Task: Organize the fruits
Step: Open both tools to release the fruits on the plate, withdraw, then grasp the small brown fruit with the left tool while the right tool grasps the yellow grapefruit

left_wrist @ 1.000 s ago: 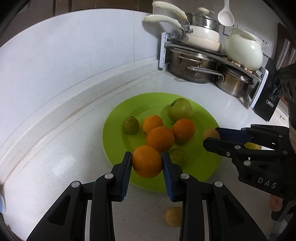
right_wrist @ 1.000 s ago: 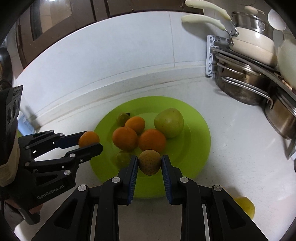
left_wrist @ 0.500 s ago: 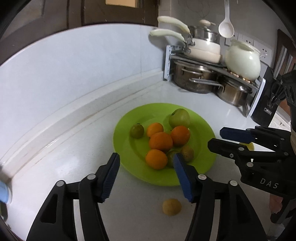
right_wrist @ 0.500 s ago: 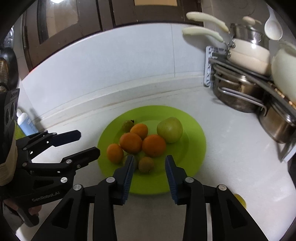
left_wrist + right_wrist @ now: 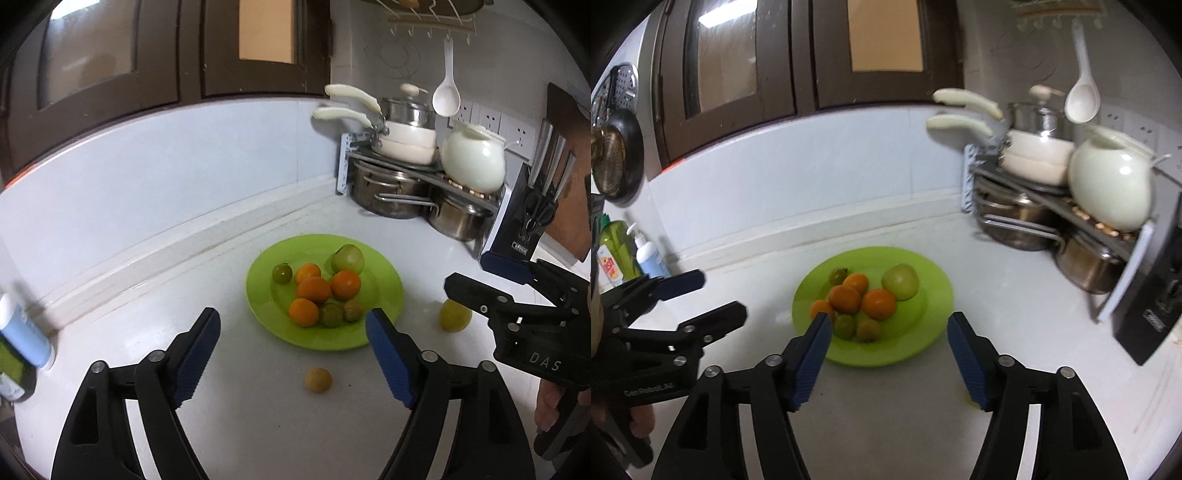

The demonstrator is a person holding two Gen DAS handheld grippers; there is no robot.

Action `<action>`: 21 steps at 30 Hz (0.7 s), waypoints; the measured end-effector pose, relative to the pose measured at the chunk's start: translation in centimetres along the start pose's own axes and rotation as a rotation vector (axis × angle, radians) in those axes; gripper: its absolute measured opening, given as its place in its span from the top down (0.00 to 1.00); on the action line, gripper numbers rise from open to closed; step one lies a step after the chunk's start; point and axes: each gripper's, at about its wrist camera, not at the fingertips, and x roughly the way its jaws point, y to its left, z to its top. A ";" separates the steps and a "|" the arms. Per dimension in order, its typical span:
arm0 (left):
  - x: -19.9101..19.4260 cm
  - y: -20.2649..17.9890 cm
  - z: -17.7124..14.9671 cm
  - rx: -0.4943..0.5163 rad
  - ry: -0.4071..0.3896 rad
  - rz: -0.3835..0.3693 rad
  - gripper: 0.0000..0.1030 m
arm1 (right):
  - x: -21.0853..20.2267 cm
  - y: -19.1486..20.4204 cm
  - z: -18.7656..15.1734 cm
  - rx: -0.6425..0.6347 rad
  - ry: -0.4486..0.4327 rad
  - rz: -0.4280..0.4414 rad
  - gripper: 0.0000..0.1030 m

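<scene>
Both the left claw (image 5: 293, 350) and the right claw (image 5: 886, 354) are spread wide and hold nothing, above the white desk (image 5: 258, 417). Seven fruits sit on the green plate (image 5: 384, 295); a small yellow fruit (image 5: 318, 380) and a lemon (image 5: 455, 316) lie beside it.

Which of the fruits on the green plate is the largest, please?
The pale green apple at the plate's back right, beside the oranges; it is bigger and paler than the small dark green fruit.

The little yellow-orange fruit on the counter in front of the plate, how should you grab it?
Grip the small fruit across its round middle, coming straight down with the left hand-held gripper, already open nearby. It sits alone on the counter, both sides free.
</scene>
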 end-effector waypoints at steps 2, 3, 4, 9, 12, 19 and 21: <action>-0.9 -0.1 -0.3 -0.014 -0.011 0.018 0.17 | -0.9 -0.2 -0.2 0.003 -0.016 -0.024 0.30; -1.2 -0.2 -0.5 -0.020 -0.015 0.027 0.16 | -1.4 -0.3 -0.3 0.004 -0.024 -0.035 0.30; -1.5 -0.2 -0.7 -0.027 -0.018 0.035 0.15 | -1.8 -0.4 -0.5 0.006 -0.030 -0.047 0.30; -2.3 -0.7 -2.2 -0.060 -0.014 0.068 0.14 | -2.7 -1.3 -1.7 0.042 -0.031 -0.090 0.29; -2.4 -1.3 -3.4 -0.061 0.003 0.072 0.13 | -3.0 -1.9 -2.9 0.064 -0.019 -0.111 0.29; -1.0 -2.0 -5.6 -0.072 0.054 0.077 0.13 | -2.4 -3.1 -5.4 0.073 0.035 -0.134 0.29; -0.4 -2.1 -6.0 -0.073 0.065 0.082 0.14 | -2.0 -3.3 -5.9 0.072 0.052 -0.139 0.29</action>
